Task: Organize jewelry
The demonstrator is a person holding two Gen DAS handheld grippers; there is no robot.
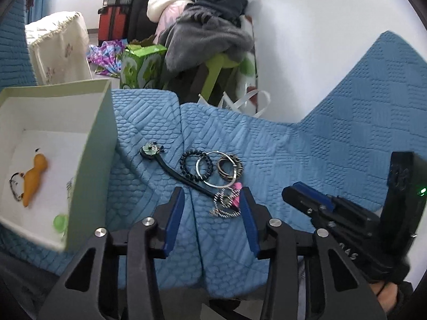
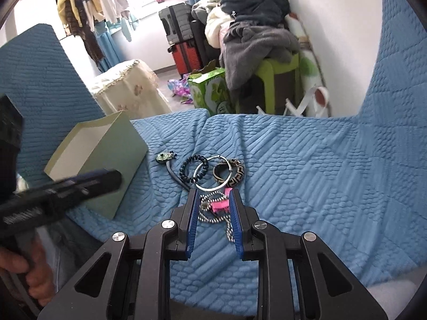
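Jewelry lies on a blue quilted sofa cover: a black hair stick with a flower head (image 1: pixel 151 151) (image 2: pixel 165 157), a dark beaded bracelet (image 1: pixel 196 165) (image 2: pixel 193 169), a silver bangle (image 1: pixel 216 169) (image 2: pixel 210 173), a patterned bangle (image 1: pixel 230 167) (image 2: pixel 230 173), a silver bead chain (image 1: pixel 225 205) (image 2: pixel 210 210) and a pink clip (image 2: pixel 219 204). My left gripper (image 1: pixel 212 196) is open, just short of the chain. My right gripper (image 2: pixel 213 200) is open, its fingers either side of the pink clip and chain. The pale green box (image 1: pixel 98 144) (image 2: pixel 114 154) at left holds an orange pendant (image 1: pixel 33 178).
A green bead (image 1: pixel 60 222) also lies in the box. Beyond the sofa edge stand a green stool piled with clothes (image 2: pixel 267 53), a green carton (image 2: pixel 210 90), suitcases (image 2: pixel 184 42) and a covered stool (image 2: pixel 128 90). The sofa back (image 2: pixel 395 80) rises at right.
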